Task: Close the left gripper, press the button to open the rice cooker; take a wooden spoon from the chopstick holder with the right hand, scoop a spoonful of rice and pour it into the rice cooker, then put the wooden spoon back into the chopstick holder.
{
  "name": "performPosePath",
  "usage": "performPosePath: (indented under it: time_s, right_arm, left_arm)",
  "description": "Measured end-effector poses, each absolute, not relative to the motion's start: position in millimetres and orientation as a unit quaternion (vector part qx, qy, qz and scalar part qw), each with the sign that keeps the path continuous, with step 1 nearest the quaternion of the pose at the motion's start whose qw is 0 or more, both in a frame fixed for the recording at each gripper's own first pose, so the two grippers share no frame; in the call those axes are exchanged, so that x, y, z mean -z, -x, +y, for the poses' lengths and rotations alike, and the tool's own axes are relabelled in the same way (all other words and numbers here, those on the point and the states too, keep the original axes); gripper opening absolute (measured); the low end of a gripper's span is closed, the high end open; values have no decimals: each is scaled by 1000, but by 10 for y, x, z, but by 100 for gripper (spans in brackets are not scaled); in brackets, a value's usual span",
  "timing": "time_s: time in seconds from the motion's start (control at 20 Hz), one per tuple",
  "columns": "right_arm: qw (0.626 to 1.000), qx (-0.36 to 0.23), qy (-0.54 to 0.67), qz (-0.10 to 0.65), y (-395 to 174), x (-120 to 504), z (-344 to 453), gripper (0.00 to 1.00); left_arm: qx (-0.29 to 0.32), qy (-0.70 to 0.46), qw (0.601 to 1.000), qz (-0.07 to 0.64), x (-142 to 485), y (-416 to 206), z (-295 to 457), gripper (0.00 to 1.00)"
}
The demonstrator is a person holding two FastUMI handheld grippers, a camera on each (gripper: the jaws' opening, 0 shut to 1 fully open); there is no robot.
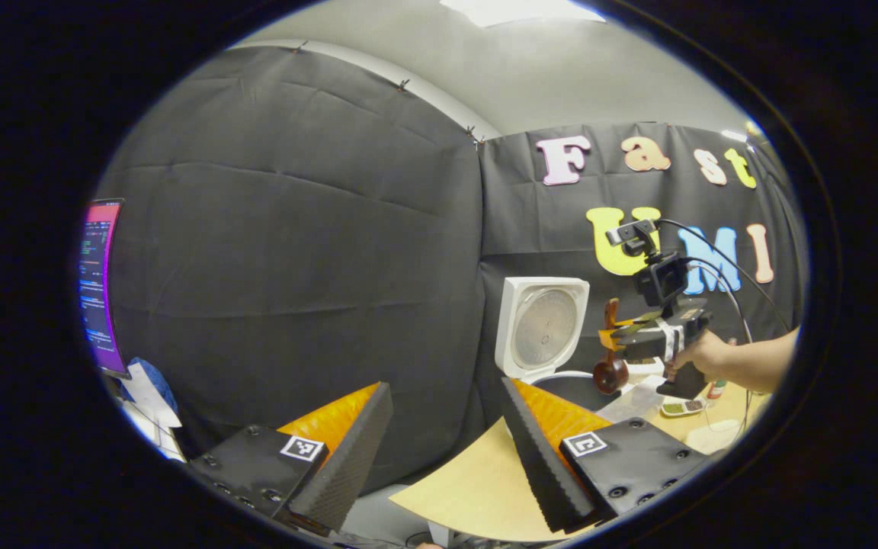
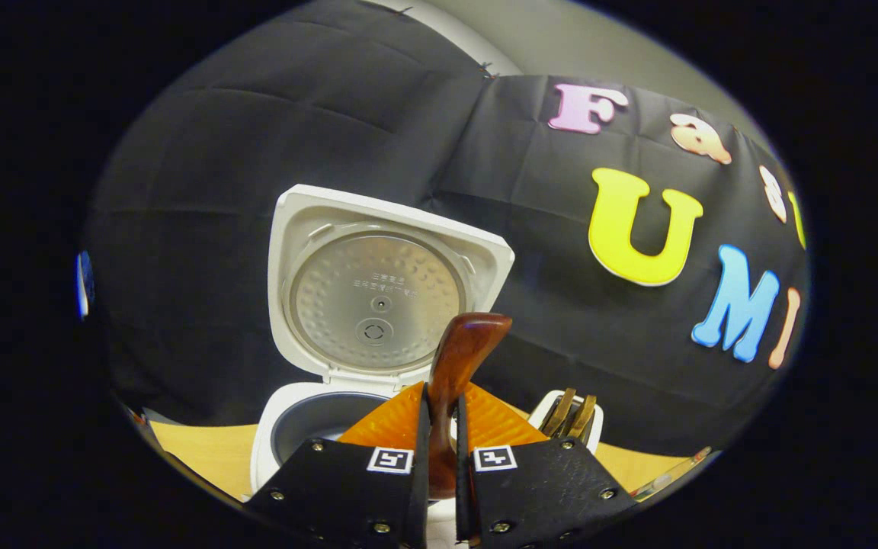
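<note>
The right gripper has its jaws clamped on the wooden spoon, whose handle rises upright between them. Just beyond stands the rice cooker on the surface, its lid raised, and to the right the chopstick holder. The left gripper hangs with jaws apart, gripping nothing, well apart from the cooker.

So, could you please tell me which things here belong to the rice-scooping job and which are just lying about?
Job:
- rice cooker, lid open
- wooden spoon, clamped in the right hand-held gripper
- chopstick holder
- left hand-held gripper, open, idle

Lying about:
- monitor
- papers below it
- small items on the table
</note>
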State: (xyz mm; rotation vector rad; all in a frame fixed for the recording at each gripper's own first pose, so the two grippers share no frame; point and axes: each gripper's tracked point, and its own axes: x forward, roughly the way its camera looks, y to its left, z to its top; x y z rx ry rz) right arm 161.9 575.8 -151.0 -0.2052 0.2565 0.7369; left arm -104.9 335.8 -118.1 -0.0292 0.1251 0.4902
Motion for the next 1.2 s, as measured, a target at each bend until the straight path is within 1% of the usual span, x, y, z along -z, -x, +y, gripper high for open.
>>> performPosePath:
  time_s: [0.15, 0.2, 0.25, 0.3, 0.7, 0.75, 0.8, 0.95, 1.0, 1.2]
  right_arm:
    - [919, -355, 10, 171, -1633, 1412, 5709, 15]
    - [918, -354, -13, 180, -1644, 1351, 5673, 14]
    - [917, -352, -33, 186, -1657, 1275, 5661, 15]
    - [915, -352, -48, 192, -1654, 1225, 5636, 15]
    - [893, -345, -181, 225, -1566, 932, 5093, 15]
    - [888, -350, -193, 227, -1556, 884, 5029, 15]
    - [887, -349, -200, 227, -1563, 824, 4945, 14]
    - [889, -339, -212, 222, -1536, 755, 4647, 15]
    - [892, -333, -215, 218, -1560, 727, 4527, 15]
    - [903, -306, -215, 214, -1559, 701, 4036, 15]
  left_arm:
    - [-241, 18, 969, 57, 1147, 1043, 3357, 98]
    - [-242, 19, 969, 55, 1134, 1040, 3353, 94]
    - [-243, 19, 968, 54, 1126, 1037, 3359, 94]
    - [-242, 19, 969, 54, 1128, 1032, 3354, 98]
    - [-217, 7, 975, 40, 892, 969, 3231, 98]
    - [-214, 7, 976, 38, 858, 889, 3184, 98]
    - [-211, 7, 977, 36, 872, 733, 3169, 94]
    - [-196, 12, 980, 30, 803, 580, 3009, 94]
    - [-191, 11, 981, 27, 786, 578, 2943, 98]
    - [-169, 8, 985, 16, 647, 480, 2694, 98]
